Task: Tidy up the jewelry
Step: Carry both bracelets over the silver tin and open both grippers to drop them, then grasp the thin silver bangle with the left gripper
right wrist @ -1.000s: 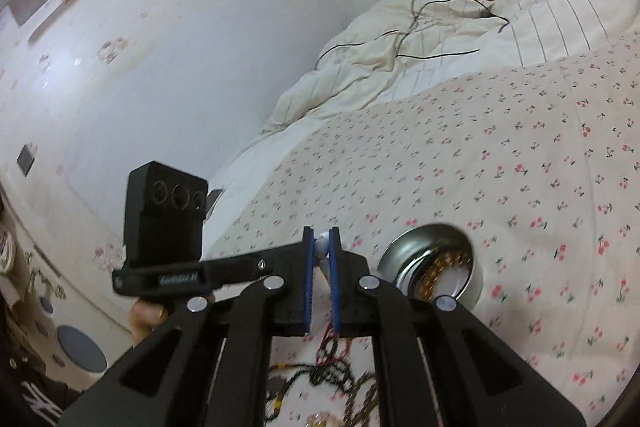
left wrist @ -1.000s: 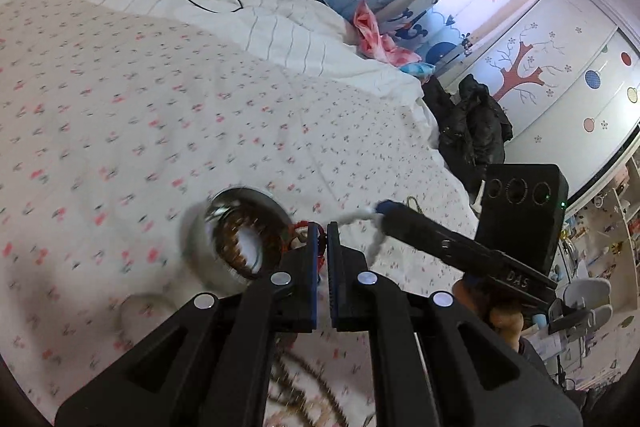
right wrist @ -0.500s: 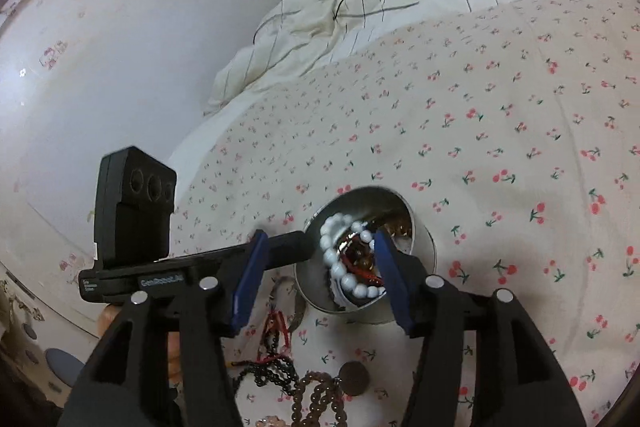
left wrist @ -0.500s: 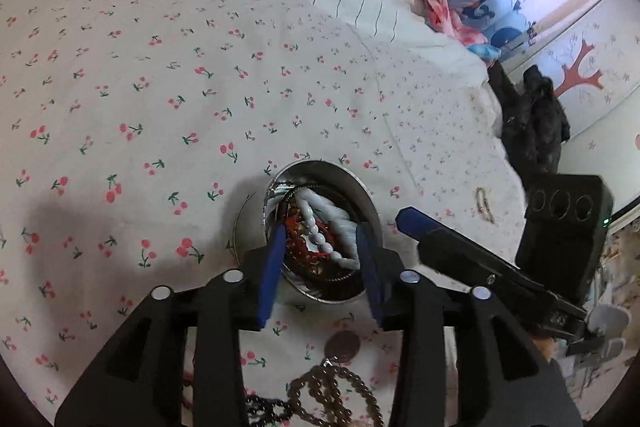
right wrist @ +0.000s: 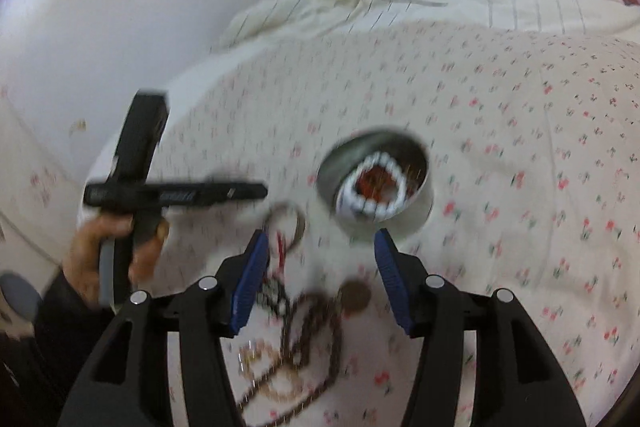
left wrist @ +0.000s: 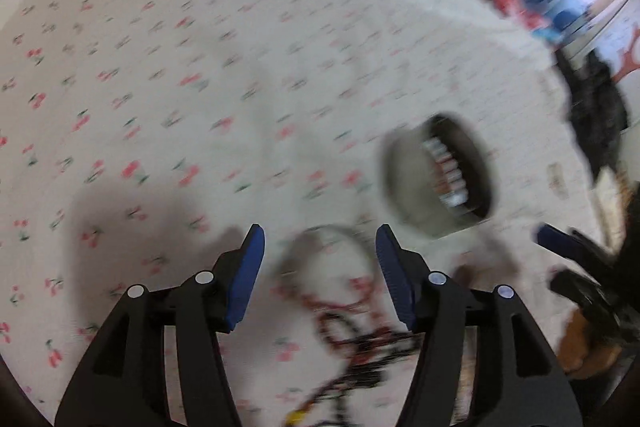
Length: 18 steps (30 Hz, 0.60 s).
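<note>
Now both your grippers are empty: left gripper (left wrist: 320,279) jaws opening, right gripper (right wrist: 318,275) released over loose necklaces (right wrist: 304,339) low in frame. Beyond, mid-frame on the bed (right wrist: 520,107), the white bead strand (right wrist: 372,183) you were holding now lies in the tin (right wrist: 416,215); next piece awaits.

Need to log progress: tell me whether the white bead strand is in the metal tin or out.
In. The white bead strand lies curled inside the round metal tin on the bedsheet, over red beads.
</note>
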Tool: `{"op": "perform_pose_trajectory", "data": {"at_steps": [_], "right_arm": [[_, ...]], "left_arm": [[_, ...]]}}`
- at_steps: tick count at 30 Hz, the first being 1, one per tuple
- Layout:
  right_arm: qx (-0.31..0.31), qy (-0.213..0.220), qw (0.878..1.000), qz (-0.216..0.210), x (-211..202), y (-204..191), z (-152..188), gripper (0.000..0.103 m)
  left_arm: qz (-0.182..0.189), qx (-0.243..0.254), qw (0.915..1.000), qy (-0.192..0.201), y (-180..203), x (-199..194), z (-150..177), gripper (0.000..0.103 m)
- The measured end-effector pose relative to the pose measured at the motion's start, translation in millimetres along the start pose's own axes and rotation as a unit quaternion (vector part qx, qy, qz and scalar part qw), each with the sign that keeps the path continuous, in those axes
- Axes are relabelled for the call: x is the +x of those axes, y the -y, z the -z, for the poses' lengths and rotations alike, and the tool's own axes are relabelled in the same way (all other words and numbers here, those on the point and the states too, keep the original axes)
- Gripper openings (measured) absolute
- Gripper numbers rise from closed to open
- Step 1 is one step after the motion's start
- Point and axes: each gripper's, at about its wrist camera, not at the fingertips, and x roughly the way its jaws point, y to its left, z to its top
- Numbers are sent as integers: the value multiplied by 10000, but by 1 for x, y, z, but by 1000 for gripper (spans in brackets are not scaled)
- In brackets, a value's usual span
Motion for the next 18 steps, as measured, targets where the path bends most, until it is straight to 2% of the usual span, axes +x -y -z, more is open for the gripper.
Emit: {"op": "perform_pose_trajectory", "data": {"at_steps": [4,8,13,15,17,18], "right_arm": [[-117,-260,9992,266,9,1,16,57],[102,-297,9989,345,13,15,17,57],[-214,-573,9971,453,18,12,20,57],[-249,-614,9964,537,20,9,22,57],[-225,-638,9956,647,22,12,23,57],[-172,-604,9959,655,21,14,23,57]], "left_arm": [[-61,53,9998,-184,-7,11,5,55],[-255,287,9991,-196,-4,20,12,55],[-572,649,9961,-151,3,30,21,54],[-623,750,9952,-127,7,31,22,44],[-606,828,9947,-115,8,31,24,27],[-548,854,9947,-134,9,31,25,21]]}}
